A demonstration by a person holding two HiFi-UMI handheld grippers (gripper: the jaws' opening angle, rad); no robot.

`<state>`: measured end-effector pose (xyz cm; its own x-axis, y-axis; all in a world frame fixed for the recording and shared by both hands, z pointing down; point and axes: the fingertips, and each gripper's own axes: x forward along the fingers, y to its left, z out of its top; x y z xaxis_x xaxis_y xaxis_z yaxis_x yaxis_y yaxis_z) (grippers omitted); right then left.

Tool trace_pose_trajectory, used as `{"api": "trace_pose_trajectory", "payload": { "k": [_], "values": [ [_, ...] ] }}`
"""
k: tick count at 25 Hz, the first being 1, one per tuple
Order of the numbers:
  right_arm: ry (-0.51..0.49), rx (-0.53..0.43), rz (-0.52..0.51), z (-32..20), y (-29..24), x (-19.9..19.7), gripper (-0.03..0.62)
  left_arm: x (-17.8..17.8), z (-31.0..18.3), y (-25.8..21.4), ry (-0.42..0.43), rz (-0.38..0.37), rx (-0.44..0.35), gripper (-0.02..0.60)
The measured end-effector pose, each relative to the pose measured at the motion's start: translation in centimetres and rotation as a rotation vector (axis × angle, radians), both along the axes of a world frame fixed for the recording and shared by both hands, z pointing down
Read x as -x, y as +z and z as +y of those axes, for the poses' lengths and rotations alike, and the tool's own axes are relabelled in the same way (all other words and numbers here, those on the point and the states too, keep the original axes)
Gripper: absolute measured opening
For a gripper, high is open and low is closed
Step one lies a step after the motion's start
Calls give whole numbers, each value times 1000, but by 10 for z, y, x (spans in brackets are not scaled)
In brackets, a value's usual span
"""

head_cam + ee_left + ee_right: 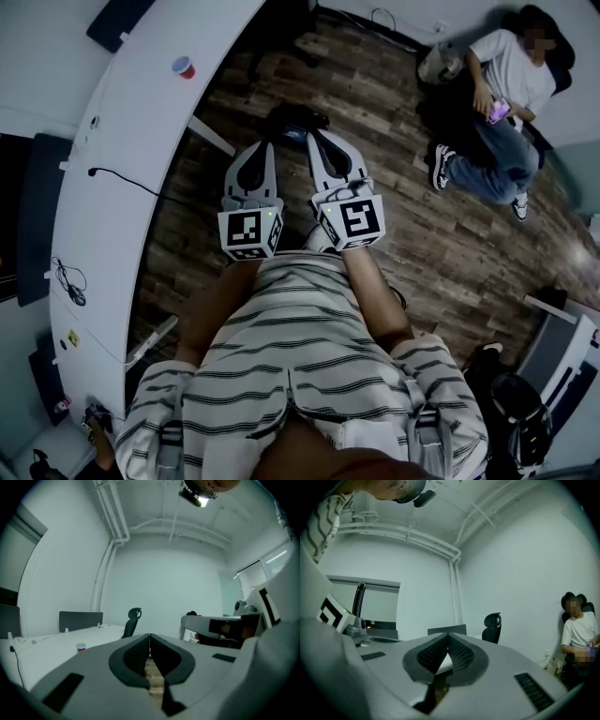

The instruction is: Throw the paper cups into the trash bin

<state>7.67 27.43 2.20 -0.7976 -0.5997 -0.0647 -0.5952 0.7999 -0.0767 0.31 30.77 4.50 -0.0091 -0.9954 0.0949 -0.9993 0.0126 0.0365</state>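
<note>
Paper cup (pixel 184 67): one seen, red with a pale rim. It stands upright on the long white table (pixel 122 141), near the edge that faces the floor, toward the far end. Nothing touches it. In the left gripper view the same cup (pixel 81 646) sits on the table top, off to the left of the jaws and well beyond them.

Left gripper (pixel 262 150): held out in front of the person's chest over the wood plank floor (pixel 441 244), just right of the table edge and well apart from the cup. Its own view shows the left gripper (pixel 150 635) clenched, the ribbed pads meeting at the tips with nothing between them; only floor planks show below the tips.

Right gripper (pixel 320 141): just beside the left one, roughly parallel with it, the two marker cubes side by side. In its own view the right gripper (pixel 448 634) is likewise closed tip to tip and empty. It faces a plain white wall.

Table, other items: a black cable (pixel 122 176) trails across the top, nearer the person than the cup. A dark divider panel (pixel 80 620) stands at the far side.

Room: a black office chair (pixel 133 620) stands past the table's end, and it also shows in the right gripper view (pixel 493 626). A seated person (pixel 502 94) in a white top and jeans is against the far wall, holding a phone, well apart from both grippers. The person holding the grippers wears a striped shirt (pixel 300 366).
</note>
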Motion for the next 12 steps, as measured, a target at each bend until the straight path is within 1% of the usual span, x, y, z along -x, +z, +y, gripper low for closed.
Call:
{"api": "trace_pose_trajectory", "payload": {
  "k": [2, 6, 12],
  "values": [
    [-22, 6, -1, 1, 2, 11, 9, 8, 2, 8, -14, 8, 17, 25],
    [-49, 25, 24, -6, 13, 35, 9, 32, -6, 14, -48, 32, 23, 25],
    [-55, 31, 60, -38, 21, 74, 9, 68, -39, 22, -52, 43, 22, 25]
  ]
}}
